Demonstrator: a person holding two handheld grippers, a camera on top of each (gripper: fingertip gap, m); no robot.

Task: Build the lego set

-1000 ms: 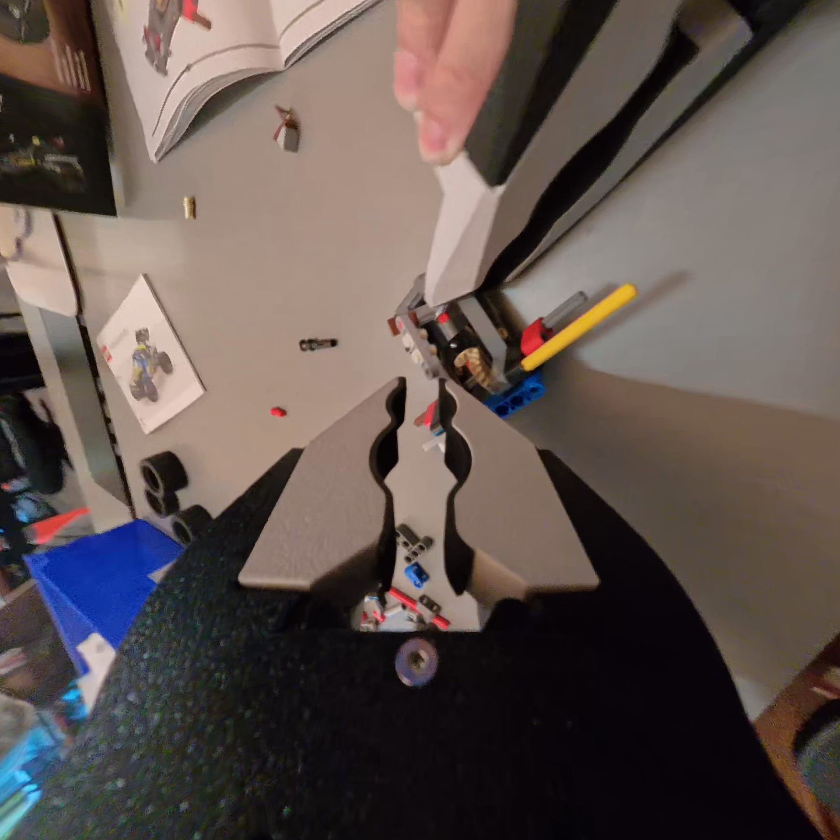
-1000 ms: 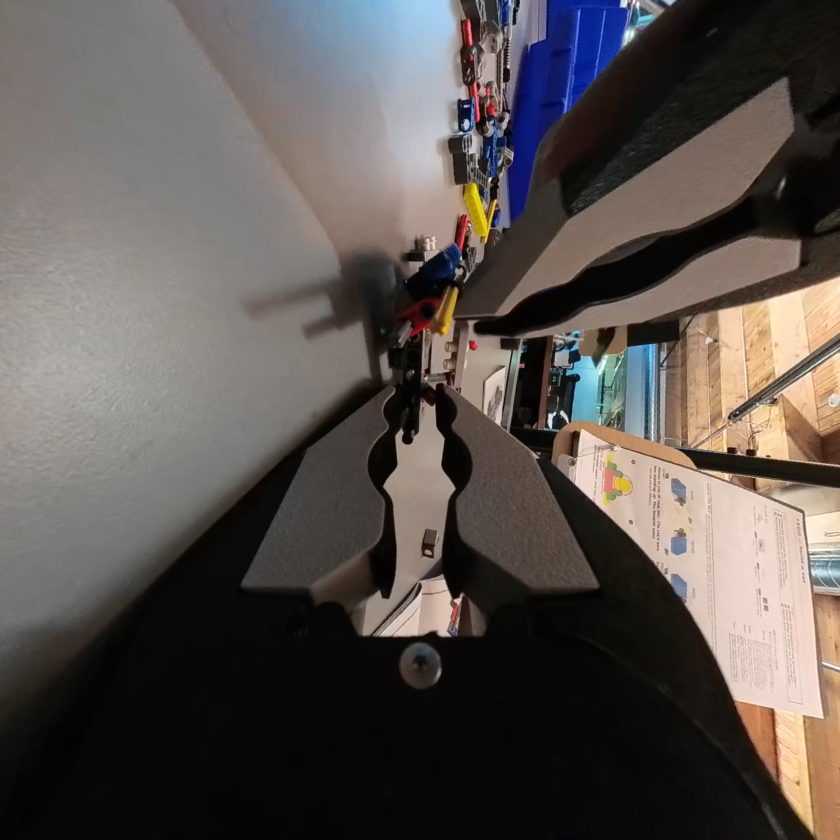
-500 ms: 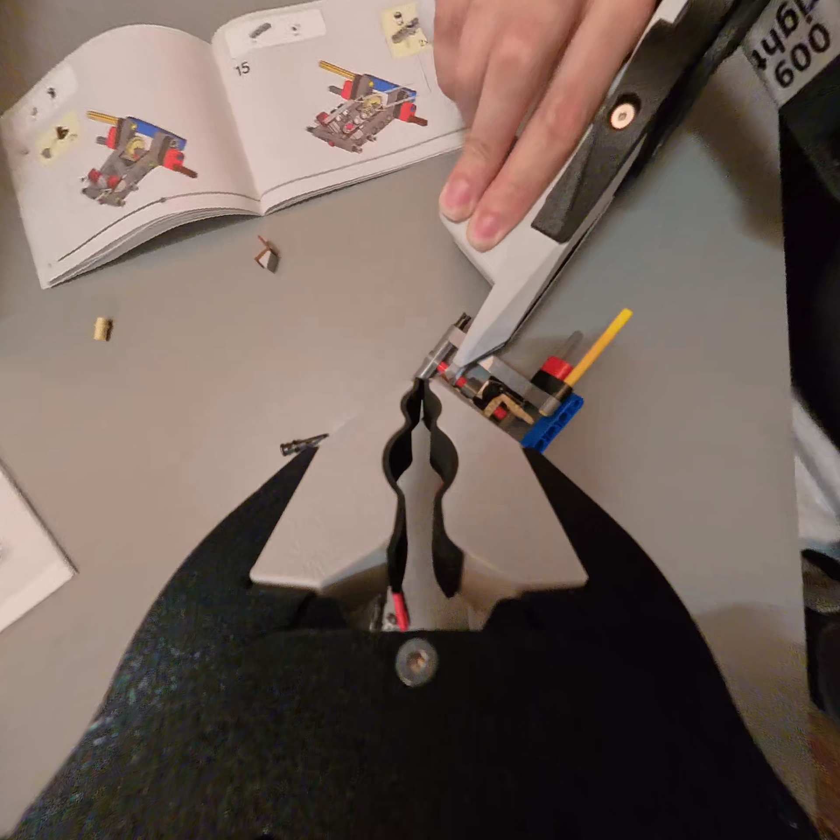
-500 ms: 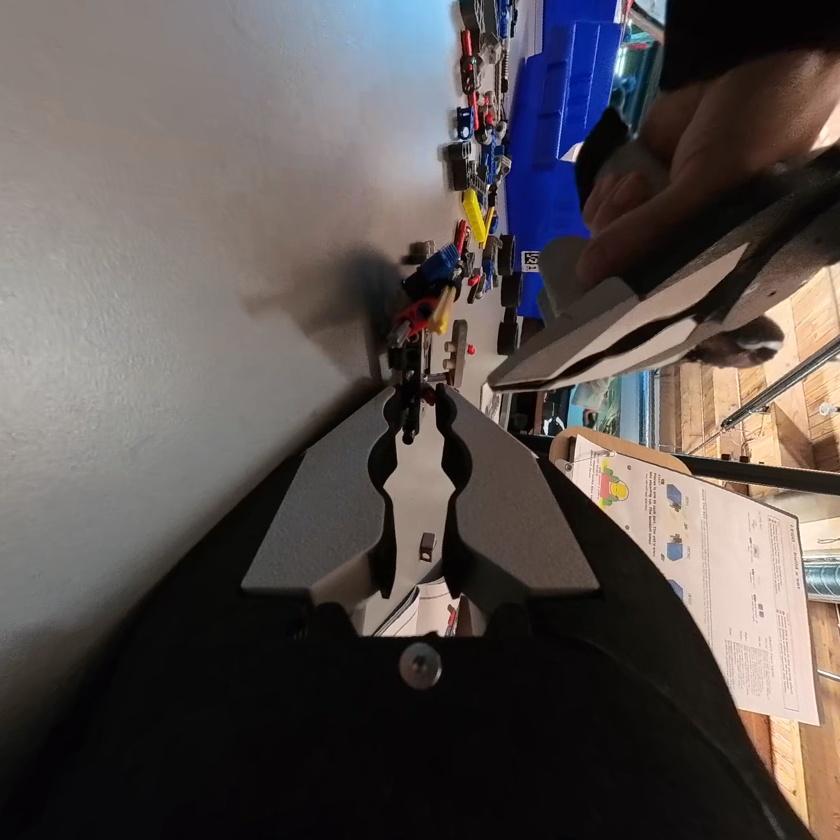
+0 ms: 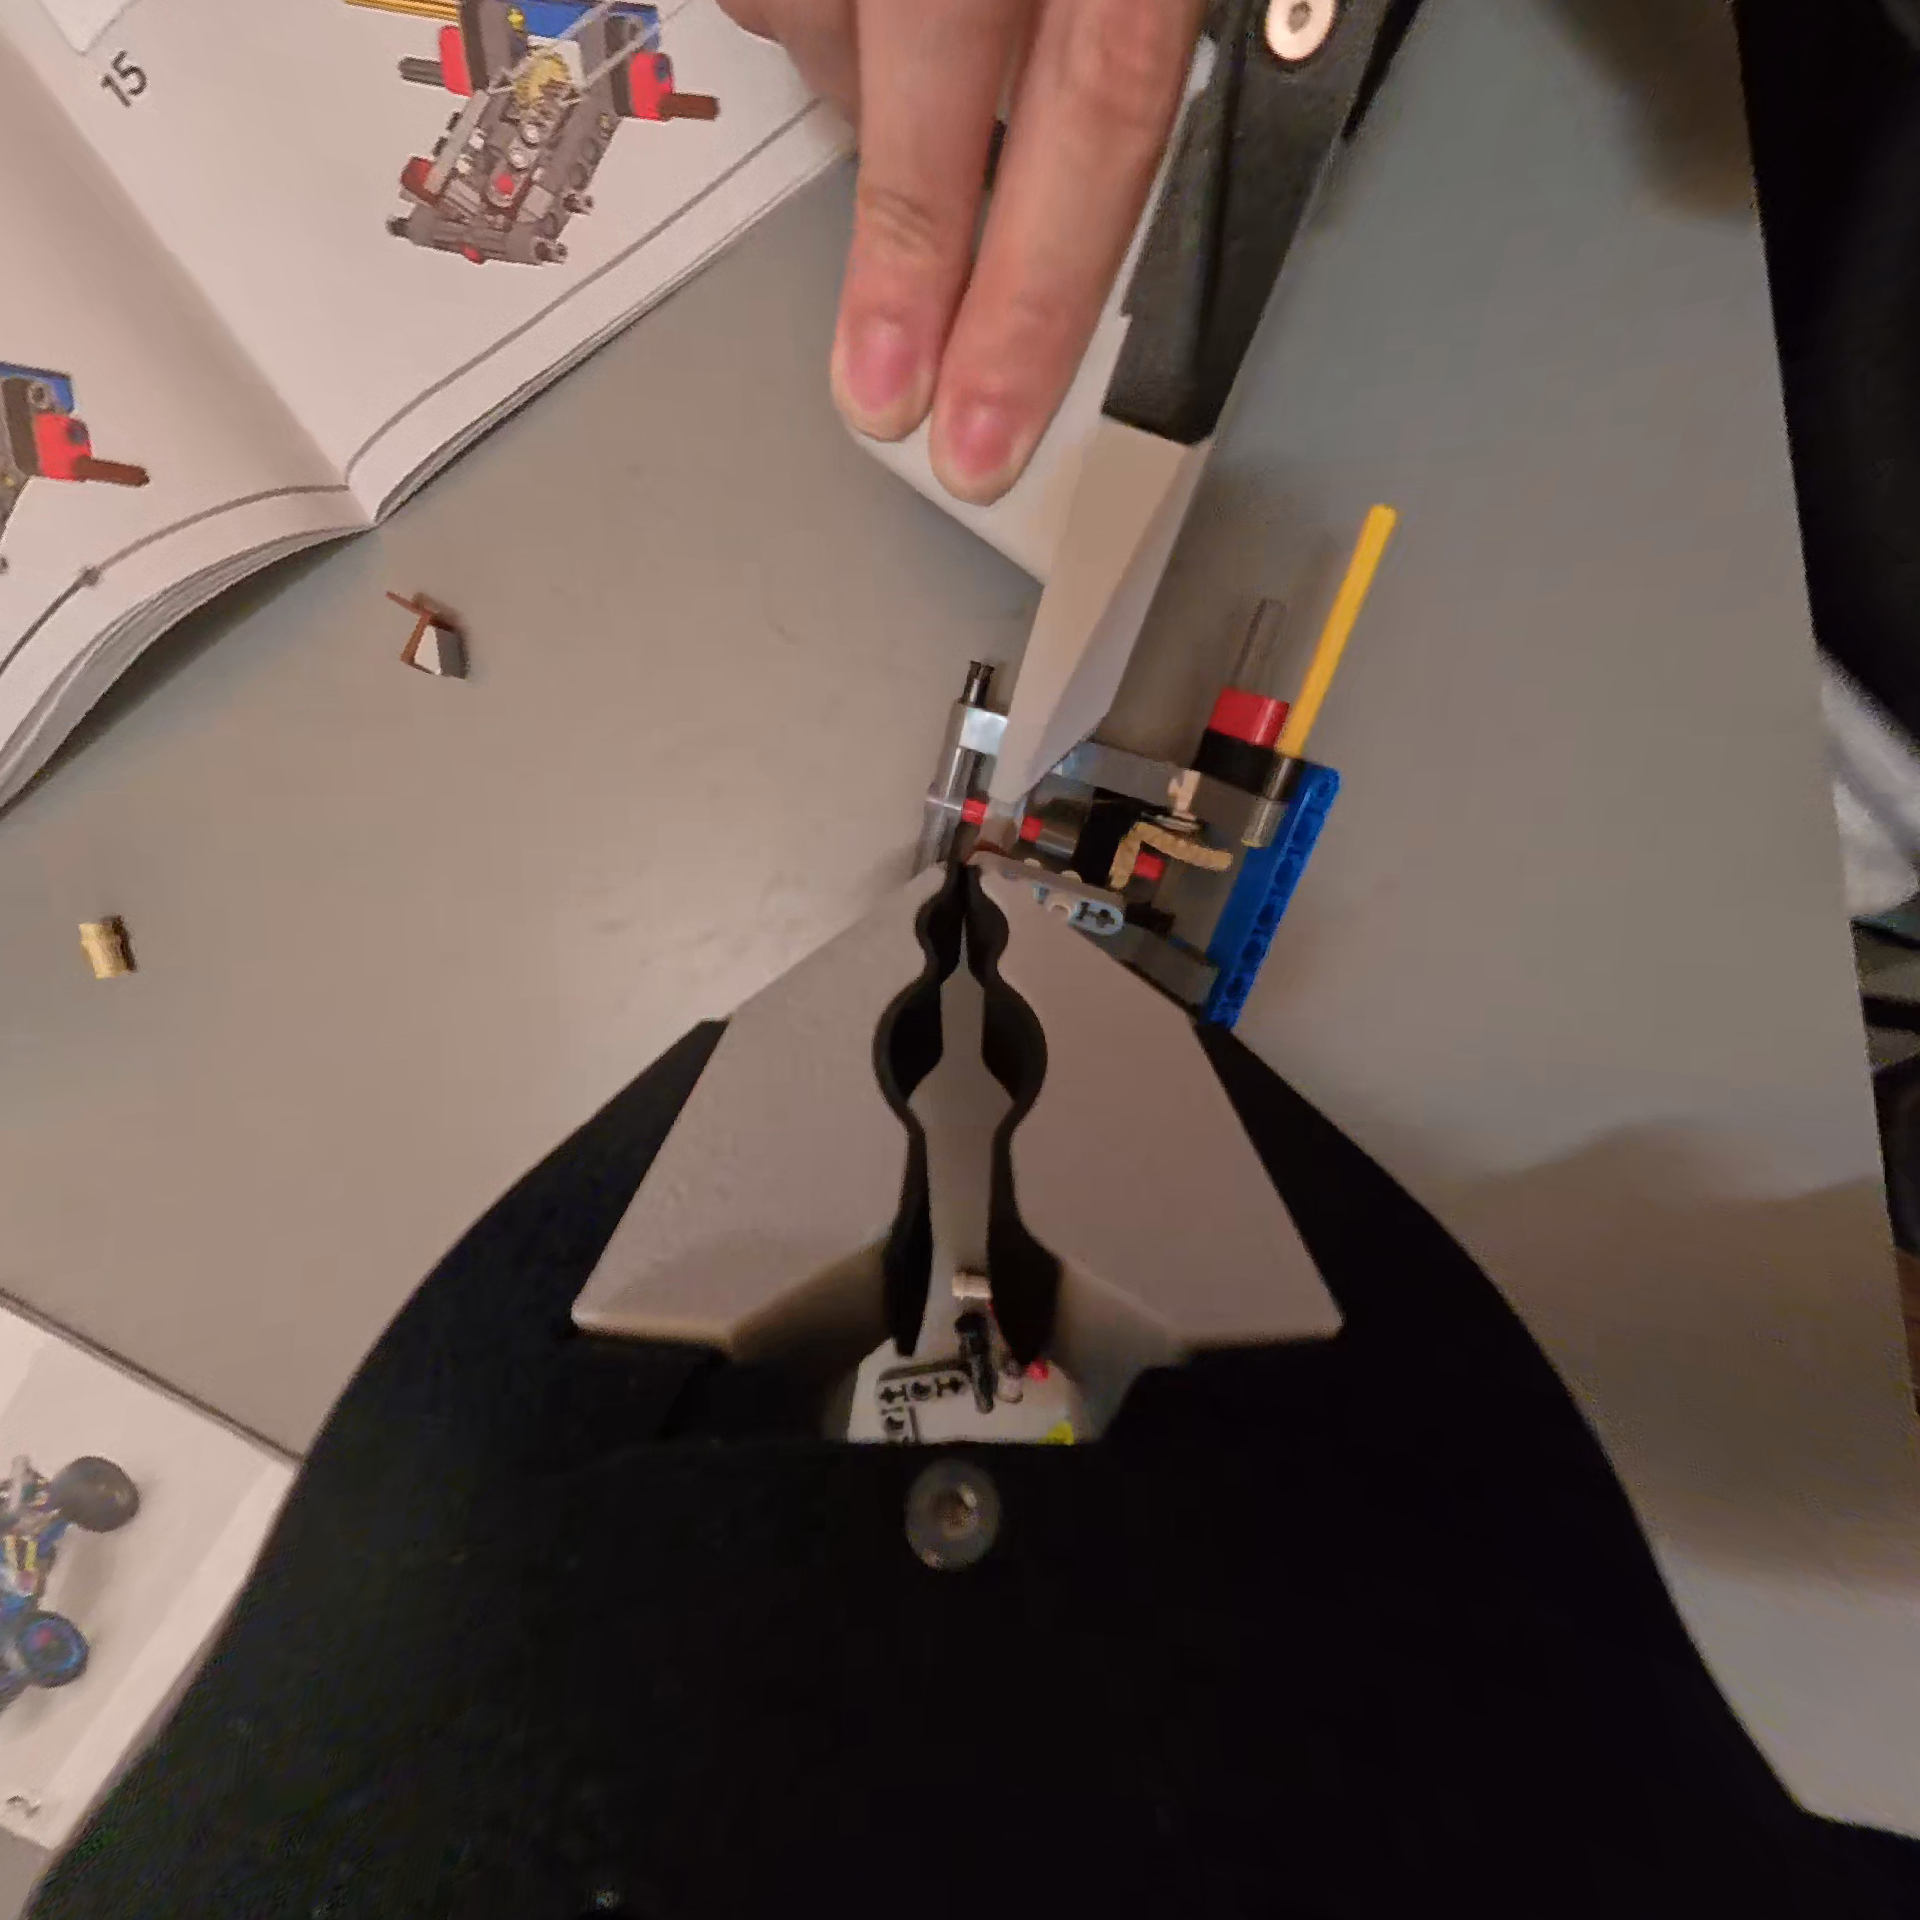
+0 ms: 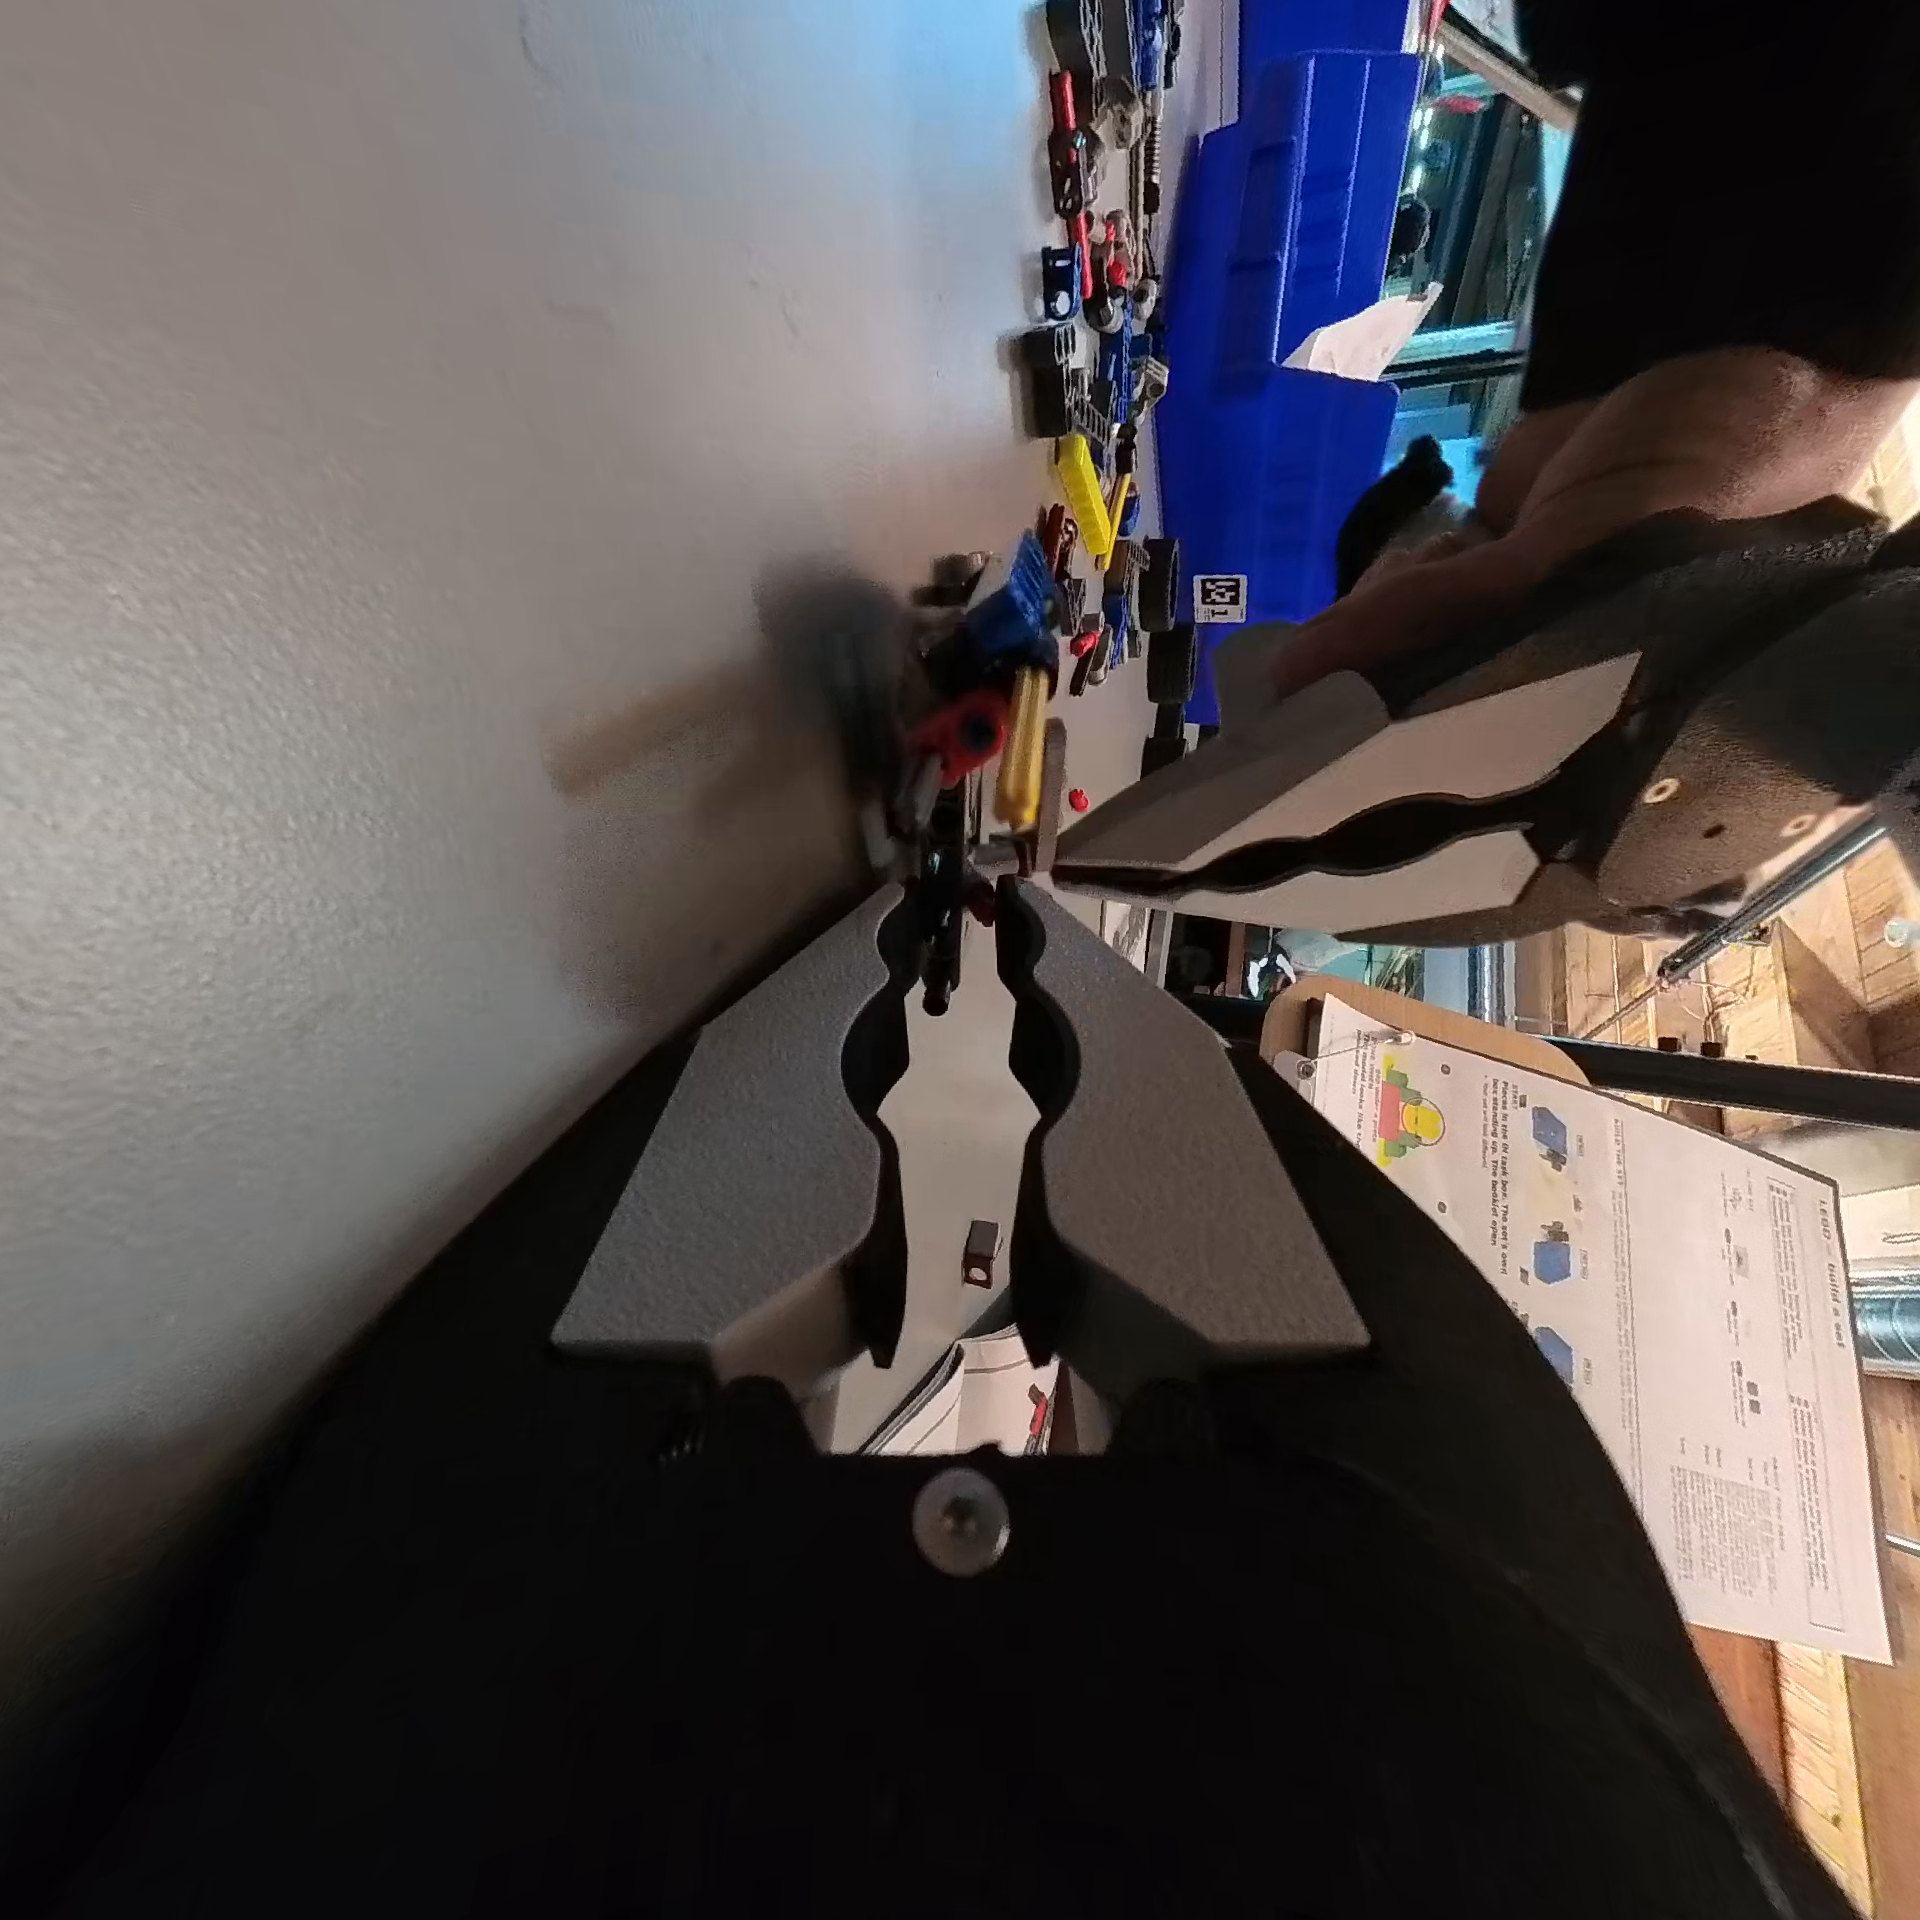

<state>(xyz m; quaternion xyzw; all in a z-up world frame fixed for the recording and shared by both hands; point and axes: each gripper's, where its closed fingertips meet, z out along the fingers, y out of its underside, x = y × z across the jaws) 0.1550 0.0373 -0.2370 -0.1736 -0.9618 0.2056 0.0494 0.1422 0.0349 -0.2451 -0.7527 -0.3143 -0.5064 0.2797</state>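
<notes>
A partly built lego assembly [image 5: 1143, 821] of grey beams, a blue beam, red bushes and a long yellow axle lies on the grey table. My right gripper [image 6: 951, 904] is shut on the assembly's black end part. It also shows in the left wrist view [image 5: 1003, 800], coming down from above with a hand on it. My left gripper [image 5: 961, 883] is shut, with a small brown piece at its tips, touching the assembly's near end. It shows from the side in the right wrist view [image 6: 1060, 883]. The assembly [image 6: 966, 717] is blurred there.
An open instruction booklet [image 5: 312, 260] lies at the far left, with a loose brown piece [image 5: 431, 649] and a tan piece [image 5: 104, 948] near it. A leaflet [image 5: 62, 1558] lies near left. A blue bin [image 6: 1278, 364], loose pieces [image 6: 1101, 312] and tyres [image 6: 1164, 603] lie beyond. My left and right fingertips are right by each other.
My left gripper has gone from open to shut and moved in to the assembly's end. My right gripper has kept its hold on the assembly.
</notes>
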